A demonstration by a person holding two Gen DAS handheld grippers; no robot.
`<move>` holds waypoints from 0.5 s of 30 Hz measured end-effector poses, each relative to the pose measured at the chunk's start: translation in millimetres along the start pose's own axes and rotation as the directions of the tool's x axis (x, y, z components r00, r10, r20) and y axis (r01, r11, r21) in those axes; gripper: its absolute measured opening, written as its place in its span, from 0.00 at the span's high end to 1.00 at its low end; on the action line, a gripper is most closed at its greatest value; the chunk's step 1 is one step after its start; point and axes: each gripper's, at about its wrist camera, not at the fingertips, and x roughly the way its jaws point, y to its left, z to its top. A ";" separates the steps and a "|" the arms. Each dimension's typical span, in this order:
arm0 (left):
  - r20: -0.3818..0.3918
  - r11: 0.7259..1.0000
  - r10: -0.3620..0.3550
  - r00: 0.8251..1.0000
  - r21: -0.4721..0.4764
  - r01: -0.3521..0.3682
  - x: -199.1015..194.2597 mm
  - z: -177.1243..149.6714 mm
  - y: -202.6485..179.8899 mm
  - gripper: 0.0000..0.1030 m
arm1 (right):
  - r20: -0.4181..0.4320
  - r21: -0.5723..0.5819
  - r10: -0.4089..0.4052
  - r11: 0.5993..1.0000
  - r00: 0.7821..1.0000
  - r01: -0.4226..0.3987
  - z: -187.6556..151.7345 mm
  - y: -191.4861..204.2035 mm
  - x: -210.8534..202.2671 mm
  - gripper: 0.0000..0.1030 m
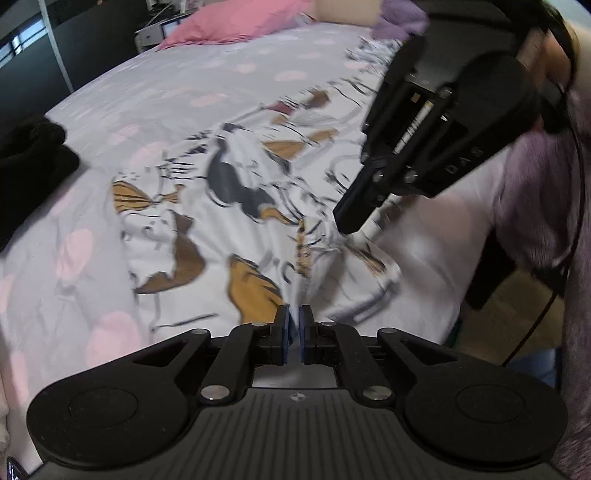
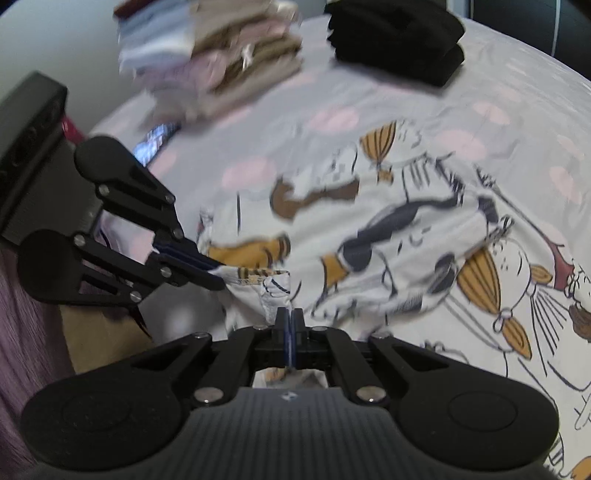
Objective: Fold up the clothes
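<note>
Each hand-held gripper, left (image 1: 294,325) and right (image 2: 290,328), is clamped on the near edge of the printed garment (image 1: 236,192), spread on the bed (image 1: 155,92) below the pink pillow (image 1: 236,22); thin, bunched cloth could slip out, skewing the fold
</note>
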 end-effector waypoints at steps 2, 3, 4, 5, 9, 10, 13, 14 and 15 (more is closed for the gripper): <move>-0.014 0.999 0.000 1.000 0.036 0.000 2.4 -1.1 -9.2 0.97 | -0.039 -0.001 -0.021 1.000 0.999 0.021 -6.1 -0.1 3.0 0.97; -0.012 0.999 -0.006 1.000 0.047 0.007 1.0 -1.5 -12.7 0.96 | -0.050 0.003 -0.021 1.000 0.999 0.021 -9.0 -0.4 1.8 0.94; -0.002 0.999 -0.008 1.000 0.053 0.008 -1.0 -1.6 -16.2 0.95 | -0.053 0.009 -0.017 1.000 0.998 0.017 -11.3 -0.1 -0.8 0.94; 0.009 0.998 -0.004 1.000 0.055 0.004 -2.5 -1.5 -19.2 0.93 | -0.056 0.016 -0.012 1.000 0.998 0.013 -13.6 0.3 -3.5 0.94; 0.047 0.997 0.021 0.999 0.071 -0.025 -4.9 0.3 -32.5 0.81 | -0.028 -0.002 -0.027 1.000 0.999 0.027 -20.9 8.1 -10.8 0.70; 0.051 0.996 0.034 0.998 0.077 -0.038 -2.8 1.5 -36.5 0.78 | -0.030 -0.004 -0.042 0.999 0.999 0.042 -22.7 10.9 -9.9 0.57; 0.058 0.996 0.066 0.996 0.061 -0.070 5.1 5.6 -46.6 0.65 | -0.058 0.017 -0.086 0.996 0.995 0.087 -26.4 13.4 -6.7 0.57; 0.060 0.997 0.066 0.996 0.043 -0.069 8.6 7.8 -48.8 0.63 | -0.066 0.035 -0.097 0.994 0.993 0.099 -27.2 11.1 -6.6 0.57; 0.063 0.997 0.064 0.996 0.031 -0.066 12.0 9.6 -50.6 0.61 | -0.073 0.054 -0.107 0.992 0.992 0.111 -28.1 8.4 -6.6 0.57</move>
